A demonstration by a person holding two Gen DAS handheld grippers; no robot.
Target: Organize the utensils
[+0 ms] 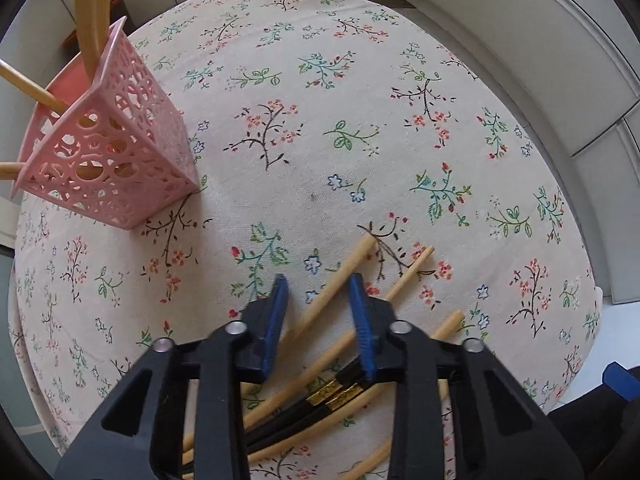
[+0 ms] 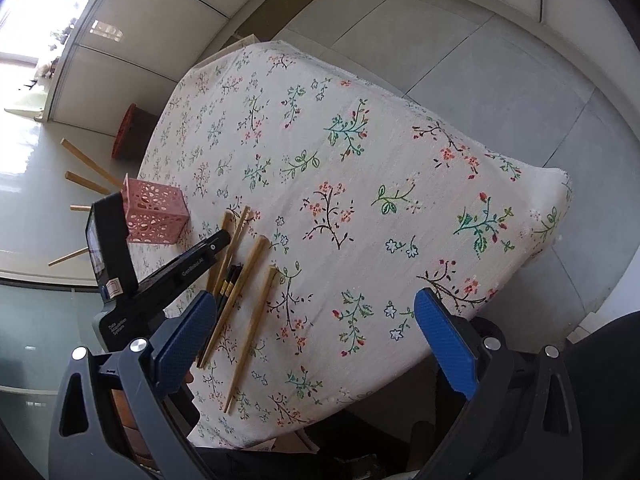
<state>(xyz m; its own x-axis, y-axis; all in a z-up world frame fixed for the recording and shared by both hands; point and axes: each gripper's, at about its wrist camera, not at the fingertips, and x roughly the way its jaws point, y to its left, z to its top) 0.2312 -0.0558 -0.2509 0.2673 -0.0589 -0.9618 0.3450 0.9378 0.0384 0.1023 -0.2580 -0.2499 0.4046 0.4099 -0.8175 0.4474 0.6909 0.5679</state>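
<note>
Left gripper (image 1: 320,284) hovers parted over loose chopsticks (image 1: 332,300); right gripper (image 2: 316,336) is held back, spread wide.

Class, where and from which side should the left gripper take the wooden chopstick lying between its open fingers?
Grip the chopstick mid-shaft, coming straight down from above. It lies flat on the tablecloth, so only its sides are free; the left gripper already straddles it.
</note>
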